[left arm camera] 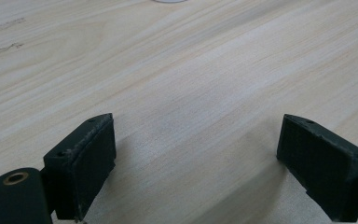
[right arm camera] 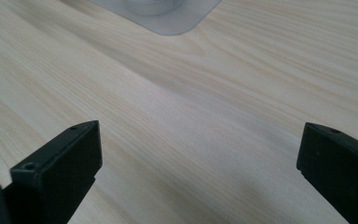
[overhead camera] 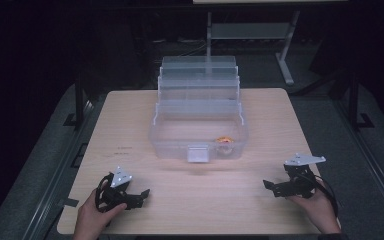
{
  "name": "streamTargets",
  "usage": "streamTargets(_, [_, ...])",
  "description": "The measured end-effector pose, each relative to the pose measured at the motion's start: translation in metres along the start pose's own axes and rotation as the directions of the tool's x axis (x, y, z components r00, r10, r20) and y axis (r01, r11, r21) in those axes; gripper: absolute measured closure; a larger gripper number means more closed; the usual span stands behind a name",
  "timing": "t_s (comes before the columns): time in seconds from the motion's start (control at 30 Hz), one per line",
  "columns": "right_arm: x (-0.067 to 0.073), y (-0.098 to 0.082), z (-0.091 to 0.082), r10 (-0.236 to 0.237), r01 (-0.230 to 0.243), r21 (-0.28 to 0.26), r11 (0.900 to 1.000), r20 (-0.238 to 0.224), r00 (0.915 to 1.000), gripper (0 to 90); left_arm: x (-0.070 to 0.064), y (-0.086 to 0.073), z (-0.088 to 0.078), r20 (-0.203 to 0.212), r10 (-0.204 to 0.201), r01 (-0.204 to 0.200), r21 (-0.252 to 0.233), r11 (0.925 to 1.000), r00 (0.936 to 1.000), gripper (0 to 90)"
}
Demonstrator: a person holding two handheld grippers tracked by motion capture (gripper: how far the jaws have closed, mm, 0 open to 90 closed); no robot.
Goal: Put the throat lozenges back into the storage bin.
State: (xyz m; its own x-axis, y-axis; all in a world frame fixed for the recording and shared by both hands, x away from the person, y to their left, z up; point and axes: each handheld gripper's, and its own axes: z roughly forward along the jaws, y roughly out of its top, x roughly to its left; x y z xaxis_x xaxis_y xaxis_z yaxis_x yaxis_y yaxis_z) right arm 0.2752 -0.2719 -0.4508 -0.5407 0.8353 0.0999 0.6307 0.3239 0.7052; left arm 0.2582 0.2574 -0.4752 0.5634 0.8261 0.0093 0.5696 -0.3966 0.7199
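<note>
A clear plastic box (overhead camera: 198, 131) with stepped trays folded open stands in the middle of the wooden table (overhead camera: 130, 125). A small orange thing (overhead camera: 224, 140) lies in its bottom at the right, and a latch (overhead camera: 197, 153) hangs on its front wall. My left gripper (overhead camera: 141, 196) rests near the front left edge, held by a hand; in the left gripper view (left arm camera: 196, 158) its jaws stand wide apart over bare wood. My right gripper (overhead camera: 271, 187) sits at the front right, and its jaws (right arm camera: 198, 168) also stand open with nothing between them. A corner of the box (right arm camera: 158, 11) shows ahead.
Dark floor surrounds the table. A metal stand (overhead camera: 285, 55) rises behind the table at the back right. Bare wood lies between the two grippers and the box.
</note>
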Motion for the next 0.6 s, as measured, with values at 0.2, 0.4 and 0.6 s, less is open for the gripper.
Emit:
streamTargets(0.2, [-0.003,-0.017,0.001,0.012,-0.012,0.013,1.000,0.015,0.9998,0.0,0.000,0.000,0.000,0.000,0.000,0.000,0.000,1.0000,1.0000,10.8])
streamTargets(0.4, [-0.006,-0.030,0.001,0.022,-0.022,0.021,1.000,0.018,0.9996,0.0,0.000,0.000,0.000,0.000,0.000,0.000,0.000,1.0000,1.0000,10.7])
streamTargets(0.6, [-0.010,-0.036,0.004,0.018,-0.019,0.020,1.000,0.033,0.9993,0.0,0.000,0.000,0.000,0.000,0.000,0.000,0.000,1.0000,1.0000,10.7])
